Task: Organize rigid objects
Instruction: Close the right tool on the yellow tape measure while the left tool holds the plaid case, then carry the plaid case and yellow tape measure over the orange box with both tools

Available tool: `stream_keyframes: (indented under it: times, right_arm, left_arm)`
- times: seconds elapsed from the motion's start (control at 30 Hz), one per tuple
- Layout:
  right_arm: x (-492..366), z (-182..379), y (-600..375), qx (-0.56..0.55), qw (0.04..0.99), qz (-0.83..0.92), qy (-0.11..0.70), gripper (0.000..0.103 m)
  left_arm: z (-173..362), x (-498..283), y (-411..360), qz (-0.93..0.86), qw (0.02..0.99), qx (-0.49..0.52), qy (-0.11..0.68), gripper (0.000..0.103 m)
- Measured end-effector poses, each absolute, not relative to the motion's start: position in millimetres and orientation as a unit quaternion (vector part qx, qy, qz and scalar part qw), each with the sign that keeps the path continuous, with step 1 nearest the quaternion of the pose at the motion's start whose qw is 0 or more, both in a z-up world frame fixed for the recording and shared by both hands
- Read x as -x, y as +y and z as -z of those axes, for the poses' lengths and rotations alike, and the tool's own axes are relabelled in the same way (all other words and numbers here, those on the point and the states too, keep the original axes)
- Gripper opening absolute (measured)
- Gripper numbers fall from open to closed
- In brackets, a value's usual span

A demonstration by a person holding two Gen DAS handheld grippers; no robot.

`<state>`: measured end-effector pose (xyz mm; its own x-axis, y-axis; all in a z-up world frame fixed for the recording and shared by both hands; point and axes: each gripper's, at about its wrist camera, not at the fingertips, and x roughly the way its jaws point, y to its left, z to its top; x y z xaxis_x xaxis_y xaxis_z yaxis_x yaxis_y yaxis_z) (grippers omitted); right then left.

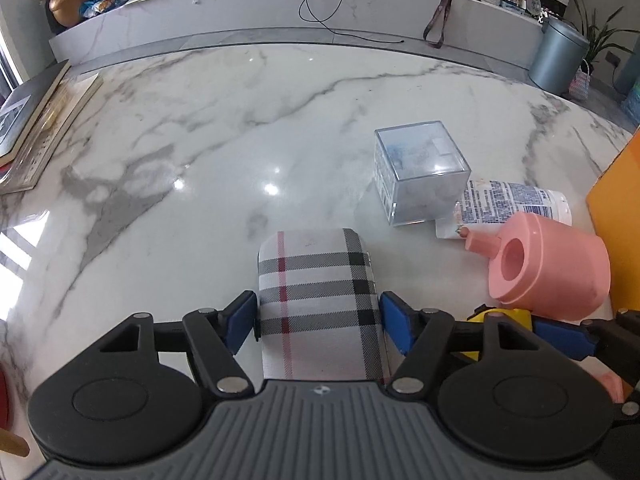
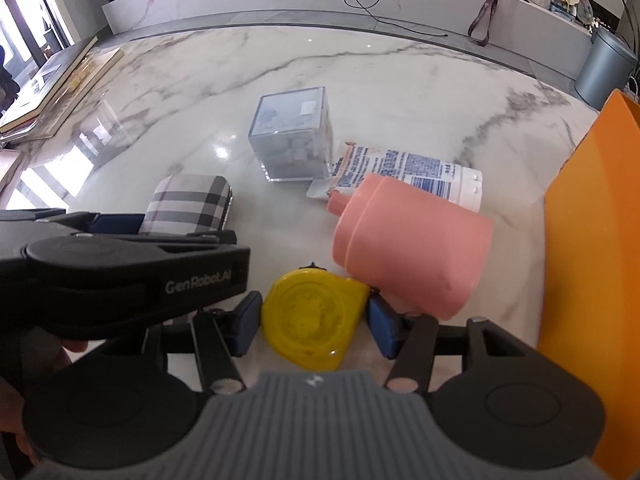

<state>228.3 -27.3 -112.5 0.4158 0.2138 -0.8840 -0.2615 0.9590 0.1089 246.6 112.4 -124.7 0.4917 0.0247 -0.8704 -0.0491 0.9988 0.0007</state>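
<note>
On the white marble table both grippers point steeply down side by side; the left gripper straddles a plaid case, its blue pads just beside the case's two flanks, the right-hand pad a sliver clear, so whether it truly pinches the case I cannot tell; the right gripper straddles a yellow tape measure lying flat on the marble, its pads close at either side, and there too I cannot tell whether they press or merely flank it. Just beyond the tape measure a pink cup lies tipped on its side, its open mouth towards the right gripper; behind the cup a white tube with blue print lies flat, its crimped end near a clear plastic cube that stands upright further back. At the right edge rises an orange bin, just beside the cup; far left, a stack of books rests at the table's edge.
</note>
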Motion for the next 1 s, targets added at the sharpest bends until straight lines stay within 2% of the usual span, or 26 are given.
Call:
stream_keyframes:
  times: [0.37,0.7,1.0]
  right_arm:
    - [-207.7,88.7,-36.4,0.027,0.847,-0.151,0.509,0.057]
    - [-178.8,39.0,-56.3,0.040,0.871,-0.159,0.463,0.056]
    - [-148.1,-12.2,-115.7,0.038,0.901,-0.130,0.412,0.056]
  left_arm:
    - [113.1,-234.2,131.3,-0.010,0.855,0.090,0.511,0.077]
    - [67.1,-202.1,126.3,0.030,0.870,0.128,0.476,0.077]
    - [16.1,-177.3,86.0,0.076,0.884,0.119,0.445,0.077]
